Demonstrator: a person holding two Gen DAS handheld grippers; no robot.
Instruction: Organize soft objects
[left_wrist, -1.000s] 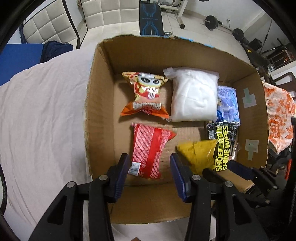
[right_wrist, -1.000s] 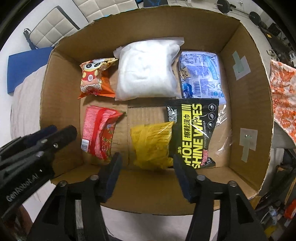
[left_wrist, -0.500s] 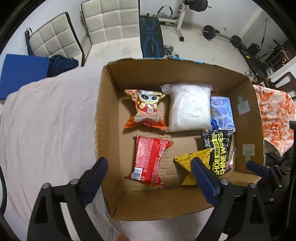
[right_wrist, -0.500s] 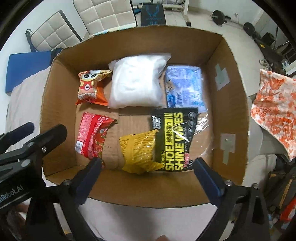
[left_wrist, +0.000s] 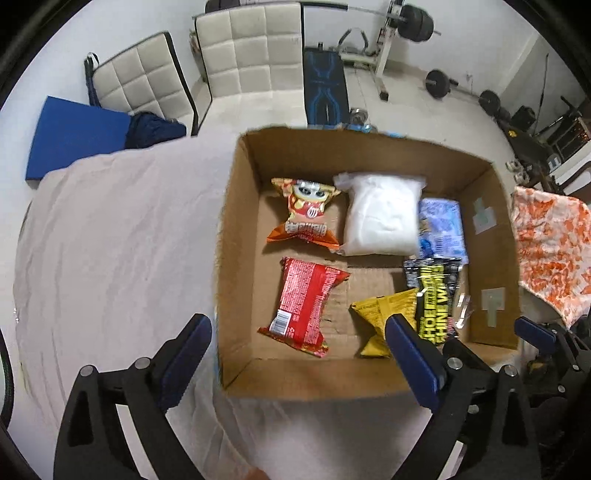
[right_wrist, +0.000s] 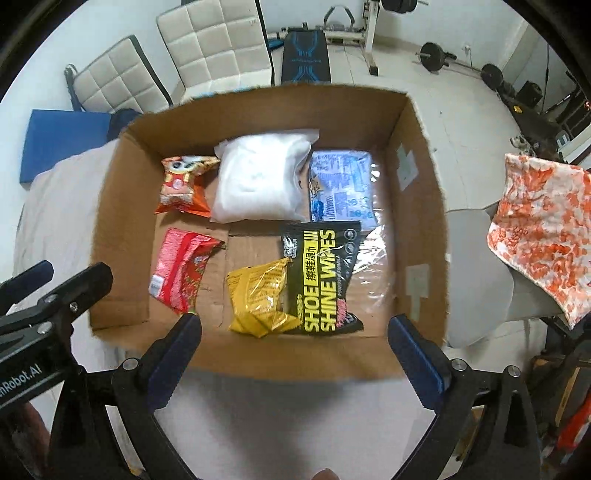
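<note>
An open cardboard box (left_wrist: 236, 280) (right_wrist: 417, 221) stands on a cloth-covered table. Inside lie an orange snack bag (left_wrist: 304, 218) (right_wrist: 183, 184), a white soft pack (left_wrist: 382, 216) (right_wrist: 258, 179), a blue pack (left_wrist: 441, 230) (right_wrist: 341, 188), a red packet (left_wrist: 306, 306) (right_wrist: 179, 269), a yellow packet (left_wrist: 380, 321) (right_wrist: 258, 295) and a black shoe wipes pack (left_wrist: 434, 291) (right_wrist: 321, 280). My left gripper (left_wrist: 299, 347) is wide open and empty above the box's near edge. My right gripper (right_wrist: 295, 339) is wide open and empty above the near wall.
The pale tablecloth (left_wrist: 110, 258) spreads left of the box. An orange patterned cloth (left_wrist: 550, 251) (right_wrist: 543, 229) hangs at the right. Two white padded chairs (left_wrist: 207, 70), a blue mat (left_wrist: 74, 136) and gym equipment (left_wrist: 399, 22) stand behind.
Both grippers have opened wide and pulled back and up from the box, leaving the red and yellow packets lying inside. More of the room shows now.
</note>
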